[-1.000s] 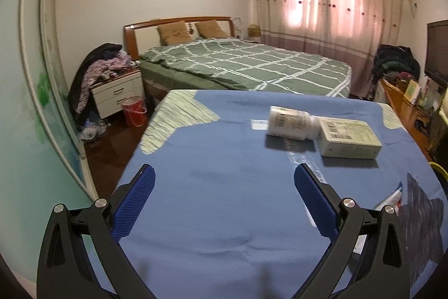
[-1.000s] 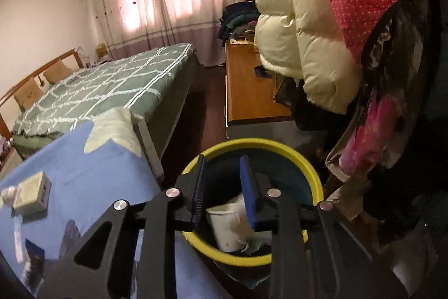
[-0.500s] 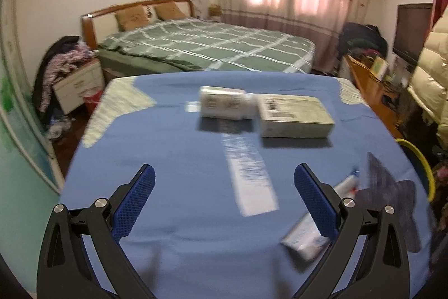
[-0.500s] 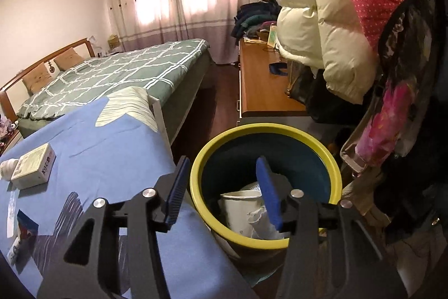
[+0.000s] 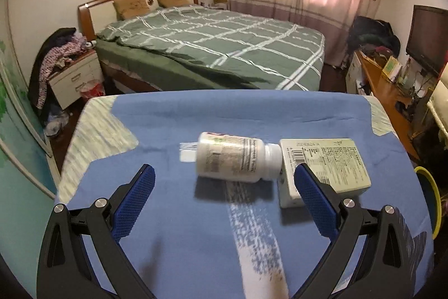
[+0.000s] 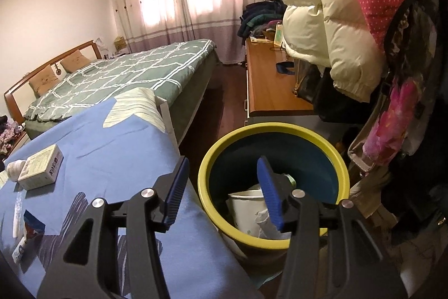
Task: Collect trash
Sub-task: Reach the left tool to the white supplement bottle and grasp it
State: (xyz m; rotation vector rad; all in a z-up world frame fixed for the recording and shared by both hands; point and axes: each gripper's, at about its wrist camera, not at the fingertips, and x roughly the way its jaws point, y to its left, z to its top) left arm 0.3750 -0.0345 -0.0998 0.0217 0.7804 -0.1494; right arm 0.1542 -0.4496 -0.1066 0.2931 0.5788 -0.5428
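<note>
- The left gripper (image 5: 224, 188) hovered low over the blue tablecloth (image 5: 173, 237), its blue pads spread wide with nothing between them.
- Just ahead of it a white pill bottle (image 5: 231, 160) lay on its side, the cap end touching a pale cardboard box (image 5: 326, 167).
- A white paper strip (image 5: 257, 240) lay on the cloth under the bottle, running back toward the gripper.
- Nearer the table's front edge lay a small tube (image 6: 26, 238).
- The right gripper (image 6: 221, 187) hung open and empty at the table's right edge, one finger above the bin.
- The yellow-rimmed bin (image 6: 275, 131) stood on the floor against the table, holding a white cup (image 6: 246, 210) and crumpled paper.
</note>
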